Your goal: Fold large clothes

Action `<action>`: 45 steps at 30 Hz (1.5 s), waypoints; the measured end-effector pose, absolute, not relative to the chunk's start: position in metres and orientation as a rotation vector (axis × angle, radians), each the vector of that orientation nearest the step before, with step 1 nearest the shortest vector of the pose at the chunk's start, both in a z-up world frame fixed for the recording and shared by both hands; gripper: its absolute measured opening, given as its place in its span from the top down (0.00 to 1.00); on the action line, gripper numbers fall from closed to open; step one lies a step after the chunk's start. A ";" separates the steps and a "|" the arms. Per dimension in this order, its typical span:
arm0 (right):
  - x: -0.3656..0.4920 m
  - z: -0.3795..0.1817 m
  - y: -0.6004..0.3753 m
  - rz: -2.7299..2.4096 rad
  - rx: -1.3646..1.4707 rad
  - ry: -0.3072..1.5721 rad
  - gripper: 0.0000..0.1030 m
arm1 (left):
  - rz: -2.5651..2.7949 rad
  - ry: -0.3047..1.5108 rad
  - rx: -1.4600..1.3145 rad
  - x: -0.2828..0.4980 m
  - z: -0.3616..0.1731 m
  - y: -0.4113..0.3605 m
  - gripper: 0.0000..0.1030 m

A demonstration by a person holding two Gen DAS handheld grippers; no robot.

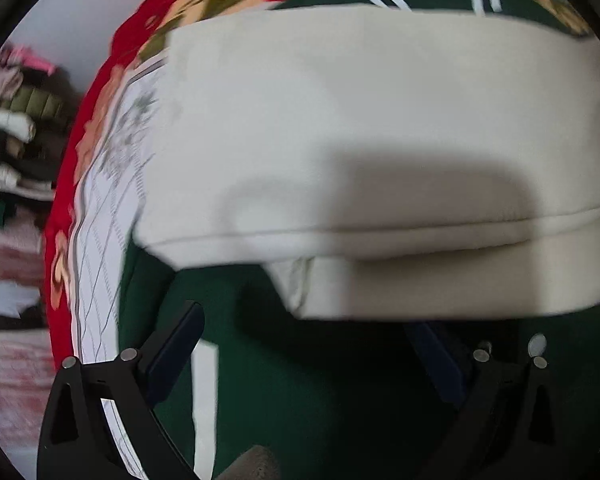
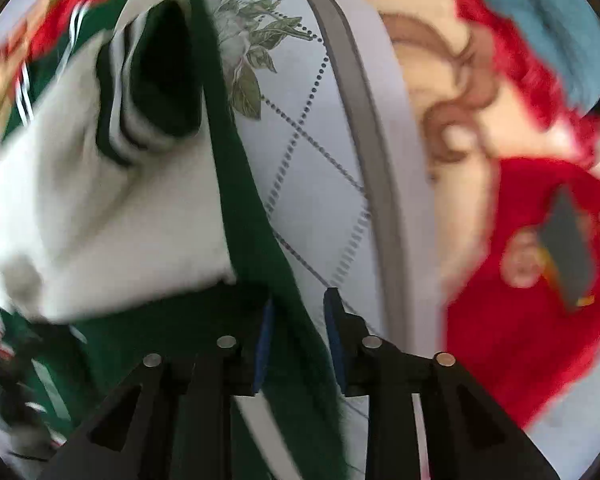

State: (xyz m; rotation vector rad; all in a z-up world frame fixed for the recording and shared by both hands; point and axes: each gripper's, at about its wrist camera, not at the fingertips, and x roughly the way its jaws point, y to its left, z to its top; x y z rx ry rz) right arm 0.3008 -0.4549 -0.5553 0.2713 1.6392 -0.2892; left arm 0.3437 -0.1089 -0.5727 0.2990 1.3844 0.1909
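Green and cream fabric fills both views: the garment (image 1: 340, 140) is a large jacket-type piece with a dark green body, cream sleeves and striped ribbed trim. It lies on a pale quilted sheet (image 2: 320, 160) with a grey border, which sits on a red floral blanket (image 1: 100, 100).

Progress: in the left wrist view 1 cream sleeve lies folded straight across the green body, its edge fairly even. In the right wrist view the striped cuff (image 2: 120, 120) rests on top of the cream fabric, and a green edge of the body stands lifted off the sheet. Judged from this, the sleeve fold is done and a fold of the body is in hand; the final halving and flattening appear to remain. Both views are blurred, so finer creases cannot be assessed.

Left gripper (image 1: 312, 344): jaws wide apart, nothing between them. It hangs just above the green body, with the lower edge of the cream sleeve directly ahead and overlapping the far finger.

Right gripper (image 2: 298, 340): jaws narrowed, with the raised green edge running up between the 2 blue pads. A small gap shows at the right pad, so whether the grip is firm cannot be told.

A pile of other clothes (image 1: 16, 120) lies well apart at the left.
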 end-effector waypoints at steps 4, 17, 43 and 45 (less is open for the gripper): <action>0.274 -0.542 -0.416 -0.136 0.444 1.650 0.70 | 0.251 1.382 0.299 0.309 -0.549 -0.079 0.00; 0.234 -0.595 -0.244 -0.025 0.282 1.782 0.87 | 0.217 1.482 0.386 0.220 -0.600 -0.055 0.00; 0.274 -0.457 -0.430 -0.173 0.495 1.564 0.37 | 0.055 1.331 0.250 0.274 -0.538 -0.145 0.00; 0.285 -0.452 -0.480 -0.175 0.480 1.551 0.37 | 0.083 1.323 0.273 0.289 -0.551 -0.167 0.00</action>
